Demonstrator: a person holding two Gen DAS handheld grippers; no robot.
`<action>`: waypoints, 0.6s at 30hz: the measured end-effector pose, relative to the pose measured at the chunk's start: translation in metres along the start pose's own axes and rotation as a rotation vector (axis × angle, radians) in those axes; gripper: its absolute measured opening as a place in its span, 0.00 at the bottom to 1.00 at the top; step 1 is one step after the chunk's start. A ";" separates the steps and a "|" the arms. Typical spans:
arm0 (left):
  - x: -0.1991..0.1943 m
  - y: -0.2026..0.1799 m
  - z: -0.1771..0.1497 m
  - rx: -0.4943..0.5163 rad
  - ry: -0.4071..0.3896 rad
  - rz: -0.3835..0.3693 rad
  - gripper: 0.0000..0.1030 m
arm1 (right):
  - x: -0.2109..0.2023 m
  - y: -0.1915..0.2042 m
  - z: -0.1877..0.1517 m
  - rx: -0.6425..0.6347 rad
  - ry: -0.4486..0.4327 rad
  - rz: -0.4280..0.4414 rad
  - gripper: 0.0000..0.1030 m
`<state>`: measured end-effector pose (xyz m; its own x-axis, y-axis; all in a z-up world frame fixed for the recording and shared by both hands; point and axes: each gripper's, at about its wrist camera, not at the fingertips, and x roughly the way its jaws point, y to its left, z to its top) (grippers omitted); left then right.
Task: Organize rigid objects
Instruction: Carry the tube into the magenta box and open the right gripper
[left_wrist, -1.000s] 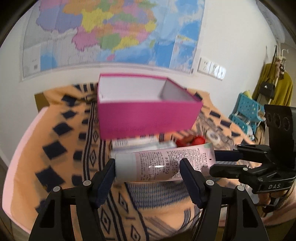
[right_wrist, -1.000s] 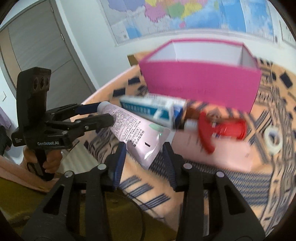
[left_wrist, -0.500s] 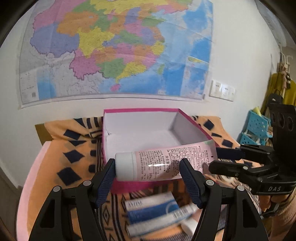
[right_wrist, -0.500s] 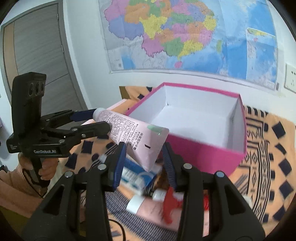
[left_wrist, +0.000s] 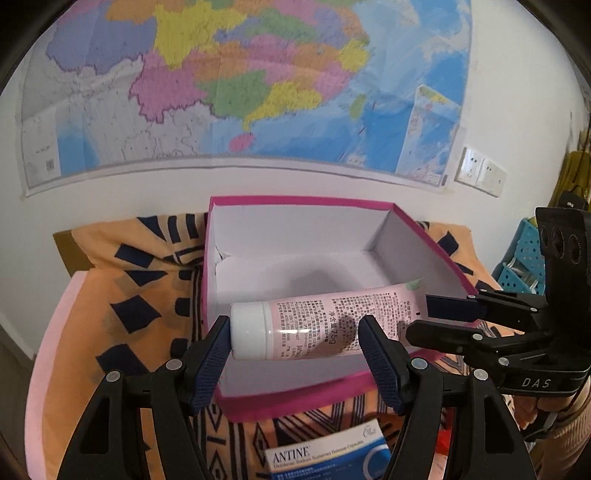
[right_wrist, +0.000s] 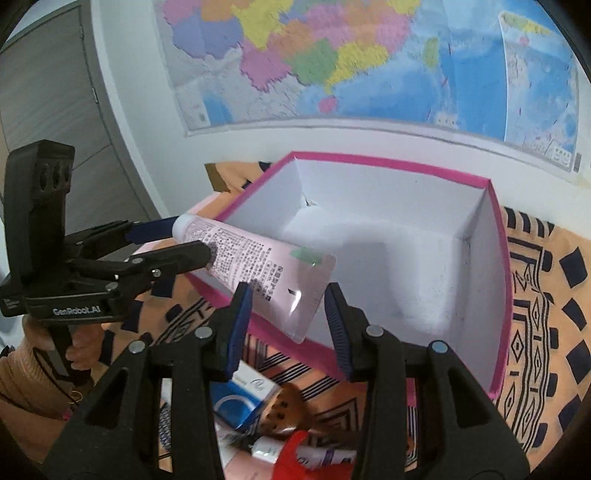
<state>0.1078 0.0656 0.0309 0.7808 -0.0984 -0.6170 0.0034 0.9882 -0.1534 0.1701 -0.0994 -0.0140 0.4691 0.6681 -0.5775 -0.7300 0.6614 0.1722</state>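
A pink tube with a white cap (left_wrist: 321, 325) hangs level over the open pink box (left_wrist: 295, 400), whose white inside holds nothing. My left gripper (left_wrist: 293, 354) is shut on the tube's cap end. My right gripper (right_wrist: 290, 304) is shut on its flat crimped end (right_wrist: 295, 291). In the left wrist view the right gripper's fingers (left_wrist: 443, 310) reach in from the right. In the right wrist view the left gripper (right_wrist: 177, 243) comes in from the left, and the box (right_wrist: 495, 295) lies below and behind the tube.
The box stands on an orange patterned cloth (left_wrist: 122, 295) against a wall with a map. In front of it lie a blue-and-white carton (left_wrist: 328, 458), a red-handled item (right_wrist: 295, 454) and a small tube (right_wrist: 269, 448). A blue crate (left_wrist: 524, 258) stands at the right.
Both grippers have lifted the tube from low in front of the box to above its opening, and moved it forward over the box's inside.
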 end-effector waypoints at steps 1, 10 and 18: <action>0.004 0.001 0.000 -0.004 0.008 -0.001 0.69 | 0.003 -0.003 0.001 0.005 0.007 0.001 0.43; 0.028 0.006 0.003 -0.013 0.059 0.017 0.69 | 0.023 -0.016 0.002 0.039 0.058 -0.007 0.43; 0.028 0.009 0.003 -0.027 0.060 0.035 0.69 | 0.040 -0.020 0.006 0.053 0.105 -0.026 0.44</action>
<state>0.1317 0.0721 0.0146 0.7415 -0.0718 -0.6671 -0.0405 0.9877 -0.1513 0.2067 -0.0837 -0.0362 0.4309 0.6132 -0.6620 -0.6898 0.6968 0.1965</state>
